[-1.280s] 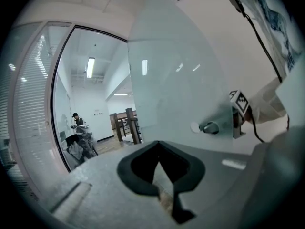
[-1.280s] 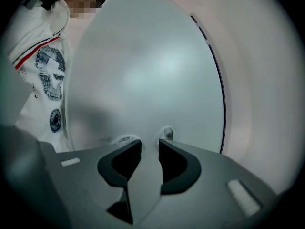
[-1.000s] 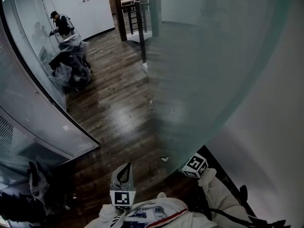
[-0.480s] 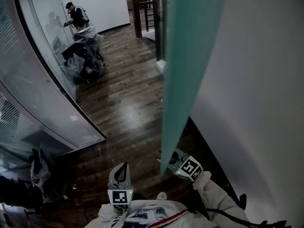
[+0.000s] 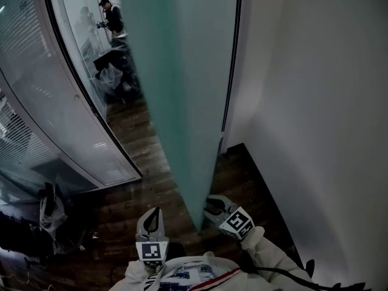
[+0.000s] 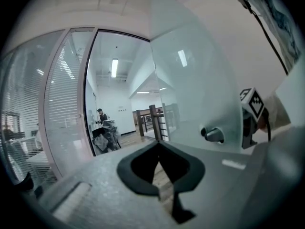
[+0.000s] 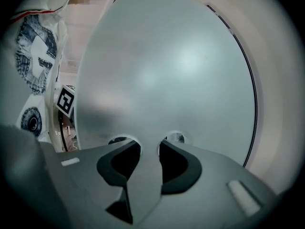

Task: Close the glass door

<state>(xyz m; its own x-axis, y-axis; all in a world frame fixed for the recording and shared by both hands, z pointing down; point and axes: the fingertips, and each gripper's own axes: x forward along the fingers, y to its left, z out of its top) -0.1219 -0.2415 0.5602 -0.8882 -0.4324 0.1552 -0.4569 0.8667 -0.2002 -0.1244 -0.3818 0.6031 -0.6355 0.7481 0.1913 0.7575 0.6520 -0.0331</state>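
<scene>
The glass door point(image 5: 182, 102) is a frosted, greenish pane that stands upright over the dark wooden floor point(image 5: 121, 193). In the head view it runs from the top of the frame down to its lower corner, which sits between my 2 grippers. To its right is a white wall point(image 5: 315, 132), and to its left a curved glass partition point(image 5: 73, 114).

My right gripper point(image 7: 150, 147) is on the wall side of the door, just beside that lower corner. Its jaws stand wide and have just been closing a little. They face the pane, which fills the gap between them. I think nothing is clamped, though I cannot tell whether the pads touch the glass.

My left gripper point(image 6: 158, 146) is on the other side of the door, near the same edge and apart from the glass. Its jaw tips are together, with nothing held and only floor showing behind them. Its view shows a round metal knob point(image 6: 213, 134) on the door's face, off to the right of the jaws.

At the far end of the floor, 1 person point(image 5: 112, 20) stands against the partition.
</scene>
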